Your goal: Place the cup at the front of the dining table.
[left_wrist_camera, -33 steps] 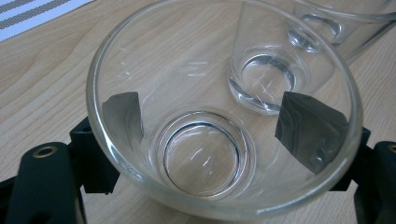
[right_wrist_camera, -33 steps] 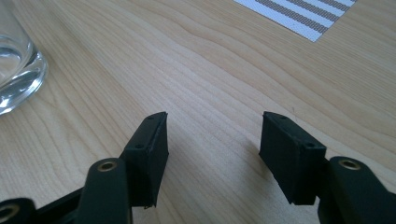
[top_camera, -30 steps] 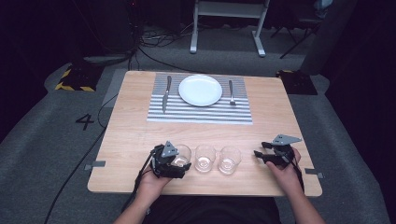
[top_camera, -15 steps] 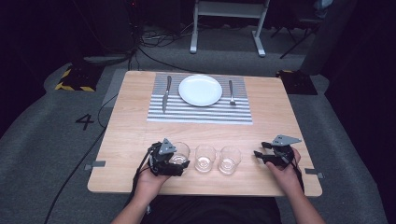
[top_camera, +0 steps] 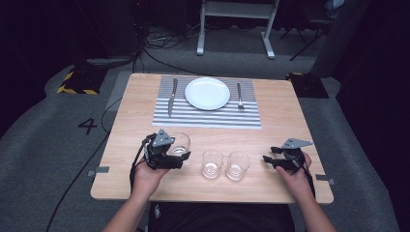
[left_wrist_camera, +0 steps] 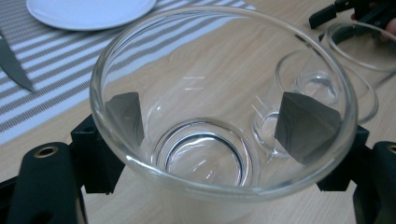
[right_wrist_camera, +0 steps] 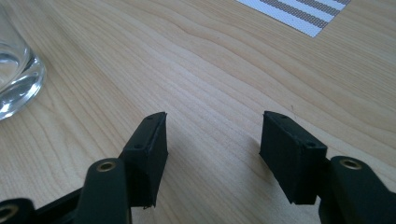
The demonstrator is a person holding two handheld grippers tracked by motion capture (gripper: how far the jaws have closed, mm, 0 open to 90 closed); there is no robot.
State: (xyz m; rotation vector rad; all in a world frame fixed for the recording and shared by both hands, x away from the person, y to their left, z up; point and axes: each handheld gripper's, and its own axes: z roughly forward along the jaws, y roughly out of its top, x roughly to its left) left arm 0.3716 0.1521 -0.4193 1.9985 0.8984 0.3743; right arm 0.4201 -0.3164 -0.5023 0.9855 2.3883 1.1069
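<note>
Left gripper (top_camera: 178, 155) was clamped on a glass (top_camera: 179, 143), jaws pressing its sides. Since a second before, glass had lifted off the near-left table (top_camera: 135, 121) and moved toward the placemat (top_camera: 208, 118); carry was likely under way. Right gripper (top_camera: 269, 160) rested near-right, jaws apart, empty.

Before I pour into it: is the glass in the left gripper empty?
Empty. The left gripper view looks straight down through the glass to its clear base and the wood beneath, with no liquid inside.
</note>
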